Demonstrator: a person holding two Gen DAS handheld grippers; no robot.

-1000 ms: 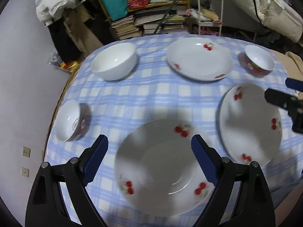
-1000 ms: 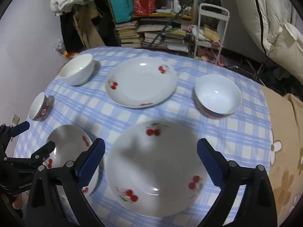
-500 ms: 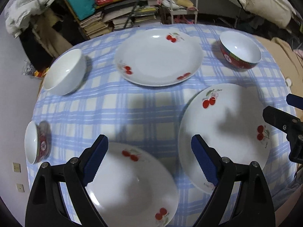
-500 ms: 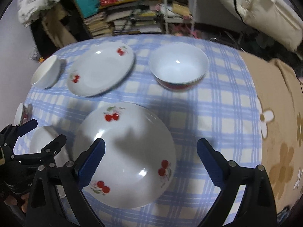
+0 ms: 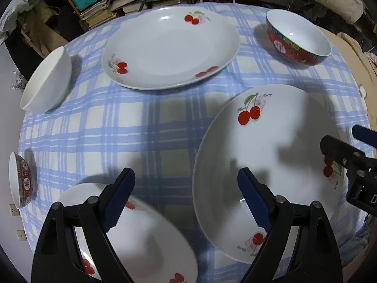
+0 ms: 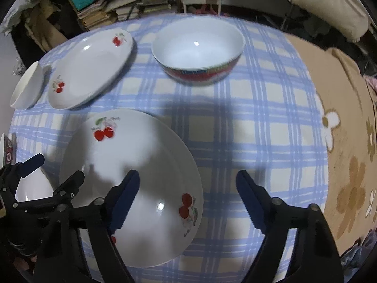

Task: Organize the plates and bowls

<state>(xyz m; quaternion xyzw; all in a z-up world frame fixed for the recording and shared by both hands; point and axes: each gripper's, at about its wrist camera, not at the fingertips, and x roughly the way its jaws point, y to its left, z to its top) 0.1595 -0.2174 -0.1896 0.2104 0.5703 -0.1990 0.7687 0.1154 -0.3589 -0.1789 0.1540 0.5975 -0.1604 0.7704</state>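
Both tongs are wide open w/ nothing gripped: your left tongs [image 5: 186,200] straddle the gap btwn the near-left plate [image 5: 141,243] and the big cherry plate [image 5: 266,165], and your right tongs [image 6: 188,200], jaws just narrowing, straddle that plate's right rim. If you close on the rim at this steep angle, the glazed edge can slip out or tip. Both tongs crowd one plate, so they may clash, and a shove could send it toward the red bowl [image 6: 200,61] further back on the table [image 6: 235,129].
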